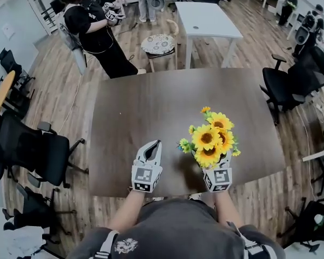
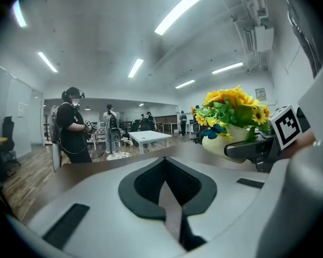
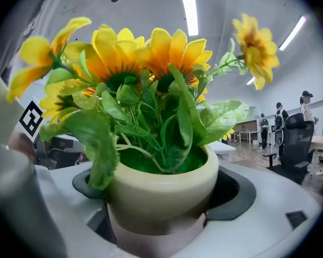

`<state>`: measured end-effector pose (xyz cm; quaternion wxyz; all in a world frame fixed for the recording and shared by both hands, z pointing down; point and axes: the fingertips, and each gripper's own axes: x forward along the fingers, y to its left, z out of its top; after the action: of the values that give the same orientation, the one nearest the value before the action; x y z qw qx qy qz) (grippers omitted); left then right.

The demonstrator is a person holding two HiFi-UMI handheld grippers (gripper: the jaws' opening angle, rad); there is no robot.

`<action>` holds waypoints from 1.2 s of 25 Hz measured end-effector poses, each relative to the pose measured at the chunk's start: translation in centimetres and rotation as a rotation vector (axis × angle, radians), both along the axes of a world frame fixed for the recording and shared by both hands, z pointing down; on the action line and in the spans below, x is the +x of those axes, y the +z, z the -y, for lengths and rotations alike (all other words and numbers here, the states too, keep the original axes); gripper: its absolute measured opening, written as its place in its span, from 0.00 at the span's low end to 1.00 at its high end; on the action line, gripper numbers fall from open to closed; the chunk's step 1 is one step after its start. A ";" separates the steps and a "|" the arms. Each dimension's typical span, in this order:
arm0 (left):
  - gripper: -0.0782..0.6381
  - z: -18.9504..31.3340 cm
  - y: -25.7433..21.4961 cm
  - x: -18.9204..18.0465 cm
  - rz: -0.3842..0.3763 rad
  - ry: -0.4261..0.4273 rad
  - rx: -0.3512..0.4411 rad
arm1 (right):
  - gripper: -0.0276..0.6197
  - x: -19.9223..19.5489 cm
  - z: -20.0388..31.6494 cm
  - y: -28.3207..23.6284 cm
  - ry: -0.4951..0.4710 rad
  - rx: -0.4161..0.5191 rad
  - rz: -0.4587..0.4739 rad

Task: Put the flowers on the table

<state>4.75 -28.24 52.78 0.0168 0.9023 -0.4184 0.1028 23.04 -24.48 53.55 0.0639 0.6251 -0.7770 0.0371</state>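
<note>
One pot point(image 3: 164, 190) in right gripper point(image 1: 216, 171) fingers — flowers point(image 1: 210, 139) hide it overhead; left gripper point(image 1: 153, 145) closed

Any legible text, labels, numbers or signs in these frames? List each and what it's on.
No readable words or numbers anywhere.
Left cube and right cube: square marker patterns only, no letters.
Wall sign: too small to read.
Shirt emblem: blurred, unreadable.
Flower pot: plain, no label.
</note>
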 end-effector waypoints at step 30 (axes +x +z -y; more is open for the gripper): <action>0.12 1.1 5.5 0.7 -0.027 -0.215 -0.094 | 0.88 1.5 4.4 12.8 -0.147 -0.207 -0.063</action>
<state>5.48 -29.30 58.26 0.0756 0.8516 -0.5074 0.1080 24.51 -28.84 66.39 0.1551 0.5572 -0.8105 0.0926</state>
